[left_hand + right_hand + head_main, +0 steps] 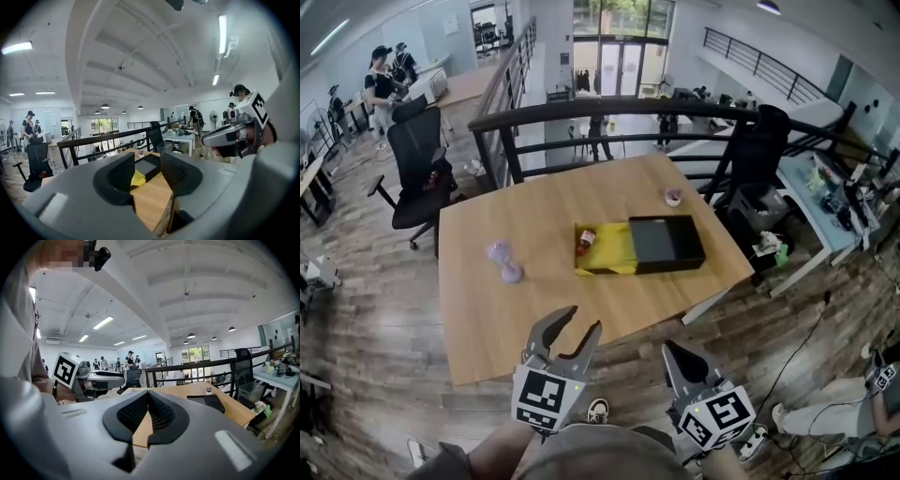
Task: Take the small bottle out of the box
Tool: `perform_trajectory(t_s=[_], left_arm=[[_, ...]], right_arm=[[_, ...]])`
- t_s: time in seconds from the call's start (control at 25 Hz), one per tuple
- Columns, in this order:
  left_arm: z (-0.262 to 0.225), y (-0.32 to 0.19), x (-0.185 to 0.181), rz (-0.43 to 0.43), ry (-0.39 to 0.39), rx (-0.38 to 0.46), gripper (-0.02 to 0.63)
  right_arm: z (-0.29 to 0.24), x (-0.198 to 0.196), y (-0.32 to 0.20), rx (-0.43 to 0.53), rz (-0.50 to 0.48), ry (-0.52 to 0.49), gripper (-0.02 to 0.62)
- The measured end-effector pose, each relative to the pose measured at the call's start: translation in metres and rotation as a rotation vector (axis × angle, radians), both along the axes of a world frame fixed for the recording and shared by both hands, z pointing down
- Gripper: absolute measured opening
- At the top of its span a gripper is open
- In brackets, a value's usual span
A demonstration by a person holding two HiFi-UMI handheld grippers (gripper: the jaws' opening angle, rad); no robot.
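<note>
Well apart — small bottle (585, 241), fingers (551, 329).

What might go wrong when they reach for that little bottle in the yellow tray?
The small bottle sits close to the end wall of the yellow tray, so the open left gripper may hit that wall or knock the bottle over. Nothing holds the black box; a nudge might slide it.

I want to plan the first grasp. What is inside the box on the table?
In the open yellow part of the box lies a small bottle, at the end away from the black cover. Whatever is under that cover is hidden.
</note>
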State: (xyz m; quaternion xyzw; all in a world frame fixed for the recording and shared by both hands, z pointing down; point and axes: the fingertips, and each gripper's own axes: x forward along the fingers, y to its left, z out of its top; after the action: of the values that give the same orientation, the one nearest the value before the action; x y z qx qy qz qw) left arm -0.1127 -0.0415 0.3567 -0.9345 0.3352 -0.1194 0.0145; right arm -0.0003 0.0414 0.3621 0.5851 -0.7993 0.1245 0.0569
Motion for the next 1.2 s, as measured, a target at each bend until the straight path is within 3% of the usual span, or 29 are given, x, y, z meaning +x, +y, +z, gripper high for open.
perform_trajectory(t_s=[0.72,1.2], left_arm=[[0.038,-0.099,0.022,-0.07,-0.035,-0.091,0.173],[0.064,-0.189,0.059,-0.202,-0.08,-0.175,0.173]], right_arm=[[0.055,0.024,-0.105,-0.126,-0.072,0.007,0.011],[0.077,0.066,-0.214,-0.198,-0.233,0.008,0.011]])
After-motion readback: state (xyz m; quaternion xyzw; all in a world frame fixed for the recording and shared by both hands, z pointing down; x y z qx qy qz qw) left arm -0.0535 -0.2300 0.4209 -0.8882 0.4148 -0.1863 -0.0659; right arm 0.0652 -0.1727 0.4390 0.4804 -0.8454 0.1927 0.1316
